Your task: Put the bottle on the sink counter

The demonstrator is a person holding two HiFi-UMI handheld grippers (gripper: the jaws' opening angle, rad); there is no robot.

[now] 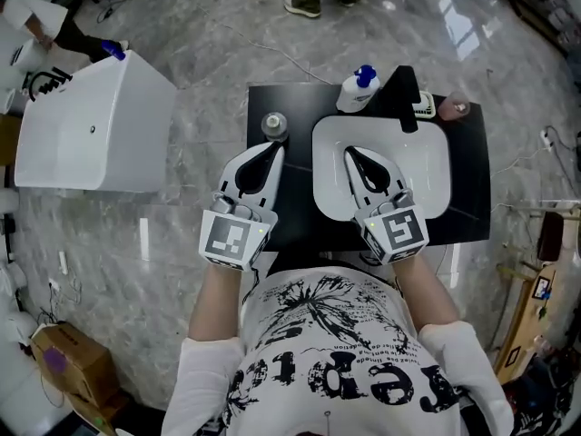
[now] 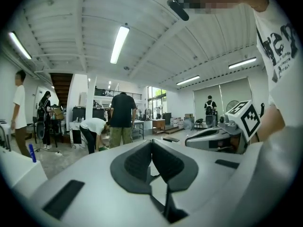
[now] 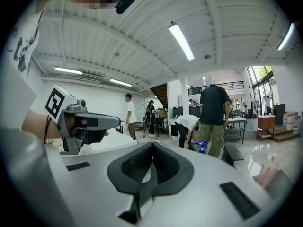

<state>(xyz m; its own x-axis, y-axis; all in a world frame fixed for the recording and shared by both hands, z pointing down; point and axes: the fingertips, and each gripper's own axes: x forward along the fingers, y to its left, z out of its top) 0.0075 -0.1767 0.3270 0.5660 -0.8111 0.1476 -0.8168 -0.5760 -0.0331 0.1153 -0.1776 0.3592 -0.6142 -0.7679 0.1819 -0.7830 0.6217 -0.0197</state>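
1. The left gripper (image 1: 270, 150) is held over the black tabletop (image 1: 289, 98), to the left of the white sink basin (image 1: 428, 166). Its fingers are seen pressed together at the tips in the left gripper view, with nothing between them.
2. The right gripper (image 1: 352, 153) is held over the sink basin. Its fingers are likewise closed pad to pad, and nothing is gripped.
3. The bottle (image 1: 357, 90), white with a blue cap, is seen standing upright on the tabletop at the back left corner of the basin, just beside the black faucet (image 1: 406, 94). It is well apart from both grippers and touched by neither.
4. A round grey object (image 1: 274, 125) is seen on the tabletop just ahead of the left gripper's tips. What it is cannot be told from above.
5. A white box (image 1: 91, 134) is seen on the marble floor (image 1: 204, 53) to the left of the tabletop.
6. Several people (image 2: 122, 117) are seen standing or bending in the room behind, in both gripper views.
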